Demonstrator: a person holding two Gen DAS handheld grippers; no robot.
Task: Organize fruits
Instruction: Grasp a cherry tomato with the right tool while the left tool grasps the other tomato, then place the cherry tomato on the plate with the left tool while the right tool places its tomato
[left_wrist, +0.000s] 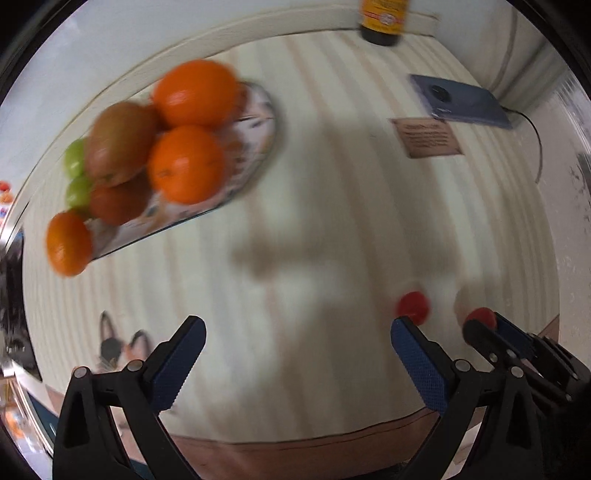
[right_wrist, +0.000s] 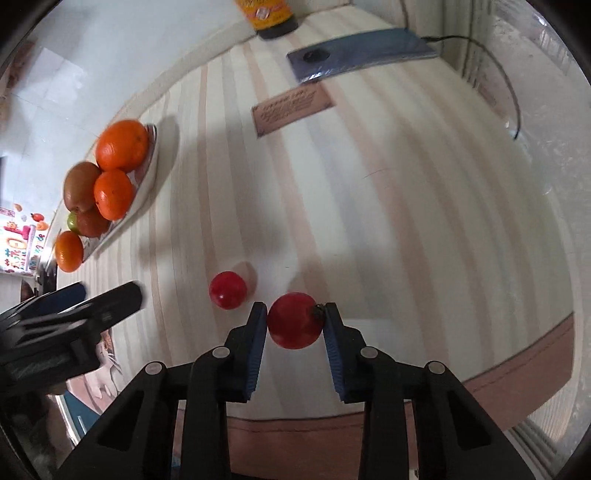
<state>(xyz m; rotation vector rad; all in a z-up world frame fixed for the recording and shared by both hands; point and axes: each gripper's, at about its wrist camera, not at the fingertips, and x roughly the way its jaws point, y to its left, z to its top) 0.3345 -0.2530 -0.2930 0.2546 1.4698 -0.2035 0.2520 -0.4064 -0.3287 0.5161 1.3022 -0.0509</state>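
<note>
A patterned plate holds oranges, a kiwi and green fruit; it also shows in the right wrist view. My right gripper is shut on a red cherry tomato just above the table. A second red tomato lies to its left on the table, also in the left wrist view. My left gripper is open and empty, over the table right of the plate. My right gripper with its tomato shows at the lower right there.
A striped tablecloth covers the table. A dark bottle, a blue flat box with a cable, and a brown card sit at the back. An orange sits at the plate's near end.
</note>
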